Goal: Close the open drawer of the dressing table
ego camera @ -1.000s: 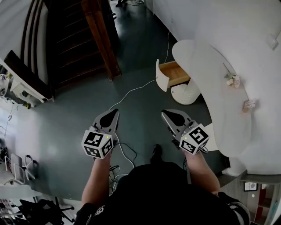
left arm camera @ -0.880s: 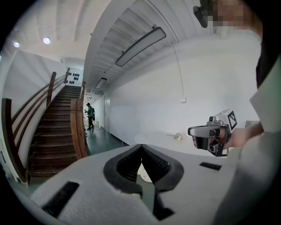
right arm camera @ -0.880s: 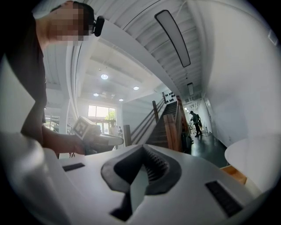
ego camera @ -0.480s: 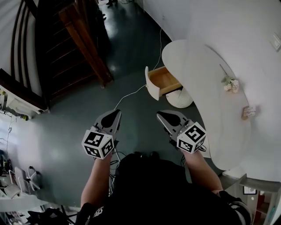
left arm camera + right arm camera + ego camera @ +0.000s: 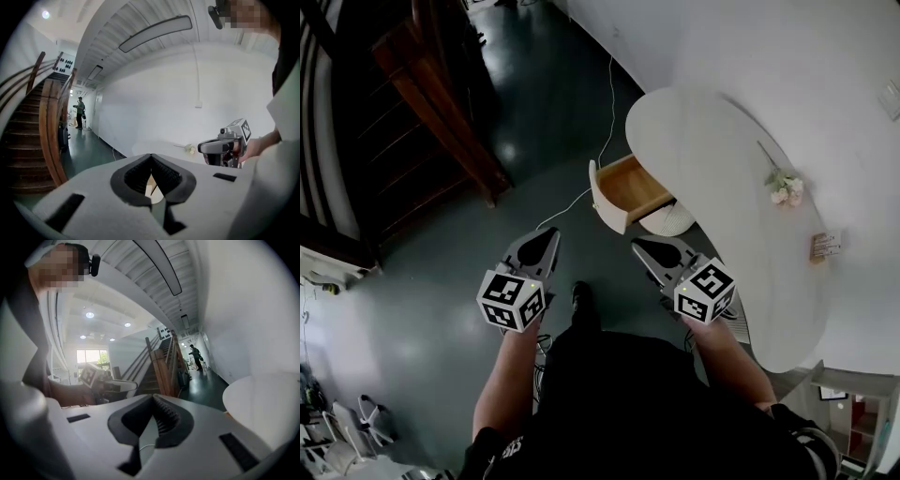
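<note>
Task's barely begun, imo. The big white dressing table (image 5: 727, 281) runs along the wall on the right. Its tabletop (image 5: 712, 131) is bare except for a sprig of flowers (image 5: 783, 186) and a small card-like thing (image 5: 825, 246). The wooden drawer (image 5: 630, 186) sticks out of the near-left end, pulled well open, with its white front facing out over the dark floor (image 5: 422, 272). Nothing's touching it, so the whole push is still to do.

The person stands short of it with both tools held out ahead. The left gripper (image 5: 549, 234) aims toward the drawer front but is clear of it. Its fingers (image 5: 136, 174) are pressed tip to tip, nothing between 'em. The right gripper (image 5: 637, 246) is the nearer one, just below the drawer in the head view. Its fingers (image 5: 165, 420) are likewise closed together & empty.

Vs a sec ago: table & drawer sit lower and closer in the head view, so the person has walked in on them. The staircase (image 5: 431, 103) has swung off to the left. The drawer is out just as far as it was. Grippers keep the same pose and spacing.
</note>
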Demonstrator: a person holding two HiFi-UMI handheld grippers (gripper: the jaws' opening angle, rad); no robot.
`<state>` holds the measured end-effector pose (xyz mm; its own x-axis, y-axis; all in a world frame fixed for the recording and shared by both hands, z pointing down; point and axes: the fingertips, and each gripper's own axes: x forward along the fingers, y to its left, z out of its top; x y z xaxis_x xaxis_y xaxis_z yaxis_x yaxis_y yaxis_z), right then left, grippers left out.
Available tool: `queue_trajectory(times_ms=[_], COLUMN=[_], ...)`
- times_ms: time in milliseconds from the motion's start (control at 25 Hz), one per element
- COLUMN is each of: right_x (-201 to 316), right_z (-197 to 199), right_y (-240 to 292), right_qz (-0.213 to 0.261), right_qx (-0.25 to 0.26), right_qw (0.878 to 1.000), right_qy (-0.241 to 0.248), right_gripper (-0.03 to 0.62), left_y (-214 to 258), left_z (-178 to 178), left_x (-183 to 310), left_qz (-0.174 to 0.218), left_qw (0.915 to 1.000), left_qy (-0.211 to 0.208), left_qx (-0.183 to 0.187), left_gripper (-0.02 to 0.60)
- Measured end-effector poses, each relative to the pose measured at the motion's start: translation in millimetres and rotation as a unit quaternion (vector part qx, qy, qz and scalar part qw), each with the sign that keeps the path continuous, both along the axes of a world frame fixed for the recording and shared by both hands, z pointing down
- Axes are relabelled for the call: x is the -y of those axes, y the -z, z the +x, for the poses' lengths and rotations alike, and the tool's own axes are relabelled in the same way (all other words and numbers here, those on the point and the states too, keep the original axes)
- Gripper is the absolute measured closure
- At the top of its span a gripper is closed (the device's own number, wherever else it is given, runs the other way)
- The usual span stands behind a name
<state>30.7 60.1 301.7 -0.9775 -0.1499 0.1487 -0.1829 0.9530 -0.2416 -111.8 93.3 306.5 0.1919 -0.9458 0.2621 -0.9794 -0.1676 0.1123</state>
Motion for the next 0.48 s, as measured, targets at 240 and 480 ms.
queue_trajectory(times_ms=[240,480], right_x=[74,130], right_z=[-67,-104], right_y=[-19,-46], right_qz=[-0.037,-0.063], right_qx=[-0.02,-0.039], right_qw=[0.998,0.993], right_qy=[-0.046,-0.093], right_gripper=[0.588,0.588], left_y=[-20,-64], left_z=[-66,-107], left_x=[88,147], left_qz=[-0.014,-0.055], left_qw=[0.9985,0.9948], left_qy=[-0.053,-0.085], left_qx=[0.006,-0.014], left_gripper=[0.572,0.572])
